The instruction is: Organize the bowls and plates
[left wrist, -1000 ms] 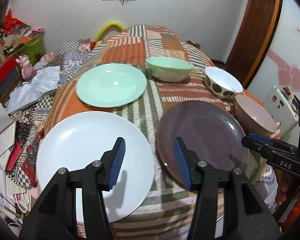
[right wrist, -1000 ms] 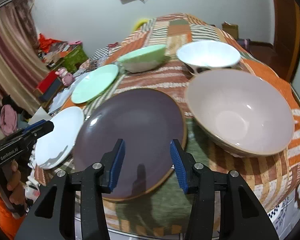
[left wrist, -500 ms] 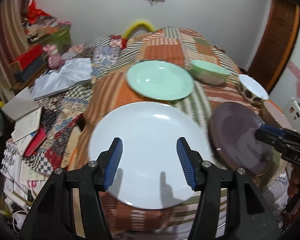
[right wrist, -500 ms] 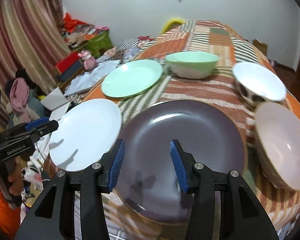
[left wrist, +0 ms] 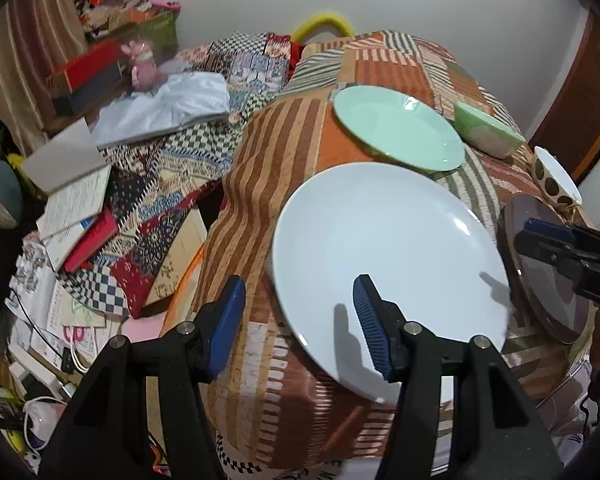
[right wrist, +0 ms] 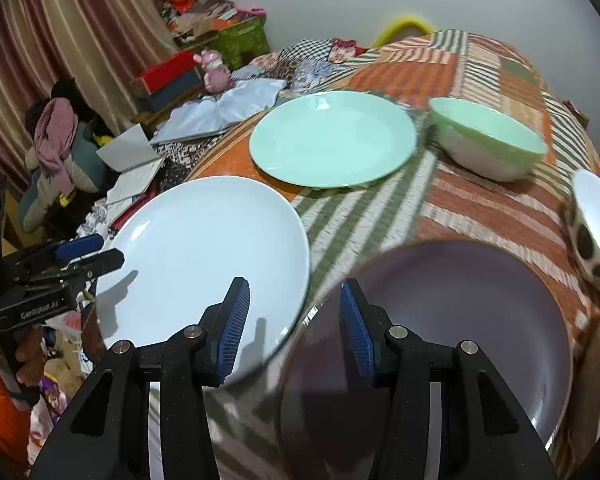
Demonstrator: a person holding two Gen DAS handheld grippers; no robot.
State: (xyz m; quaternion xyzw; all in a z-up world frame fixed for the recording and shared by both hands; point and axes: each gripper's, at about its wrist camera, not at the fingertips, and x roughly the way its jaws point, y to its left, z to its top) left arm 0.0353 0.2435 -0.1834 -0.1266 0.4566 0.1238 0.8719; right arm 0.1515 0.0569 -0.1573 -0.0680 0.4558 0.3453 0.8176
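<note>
Plates lie spread singly across the patchwork tablecloth (right wrist: 480, 208), so the left gripper (left wrist: 298, 320) hangs open-jawed over the white plate's (left wrist: 388, 248) near rim and the right gripper (right wrist: 294, 326), equally empty, between it and the purple plate (right wrist: 460, 320), seemingly for stacking.

Bright overhead light (fisheye-warped, slightly blurred)
</note>
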